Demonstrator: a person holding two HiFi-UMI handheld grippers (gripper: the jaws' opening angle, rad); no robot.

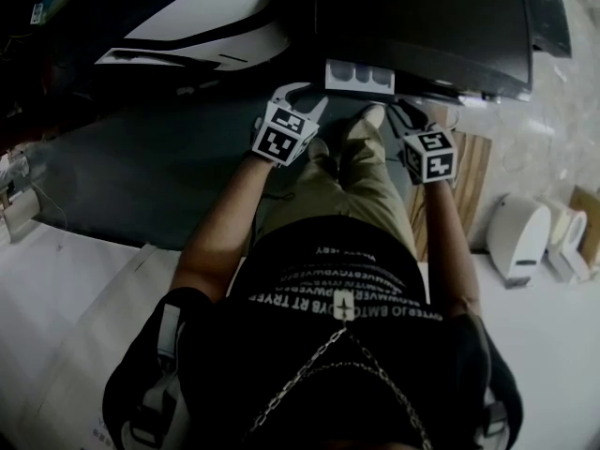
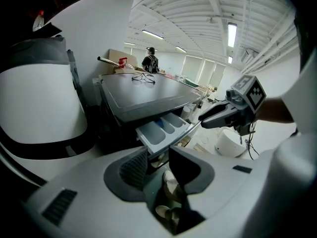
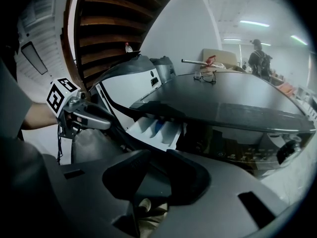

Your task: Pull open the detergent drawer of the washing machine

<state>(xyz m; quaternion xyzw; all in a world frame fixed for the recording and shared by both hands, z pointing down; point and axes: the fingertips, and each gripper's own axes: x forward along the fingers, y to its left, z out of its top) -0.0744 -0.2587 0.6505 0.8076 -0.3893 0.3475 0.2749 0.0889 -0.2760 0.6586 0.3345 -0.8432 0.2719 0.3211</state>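
Drawer [image 1: 359, 76] is out. The white tray sticks clear of the dark front of the washer [image 1: 422, 17], at the left end just under the top. Compartments are exposed, with something blue in the middle one. Looks near full travel to me, so I judge the pull done or nearly so.

Left gripper [image 2: 157, 165]: jaws apart, nothing between them, only my shoes showing through the gap. It sits just in front of the drawer lip and slightly below it, not touching as far as I can tell. It's lined up with the tray because this is the side that works the drawer front. With the jaws apart, I have no grip on it right now.

Right gripper [image 3: 157, 175]: jaws also apart, empty. It's held off to the right of the drawer, near the machine front, aimed across at the tray. It has no job in this pull, so it's parked clear of the slide path but close enough to brace if needed.

I'm standing square to the machine with my legs [image 1: 352, 157] below the tray, so a pull runs straight toward me with no side load on the rails.

Glasses [image 2: 143, 77] lie on the washer top, well back from the front edge, so they're not in the way. White unit with a black stripe [image 2: 39, 108] sits just beside the washer on the left. That likely limits room on that side, hence the head-on approach.
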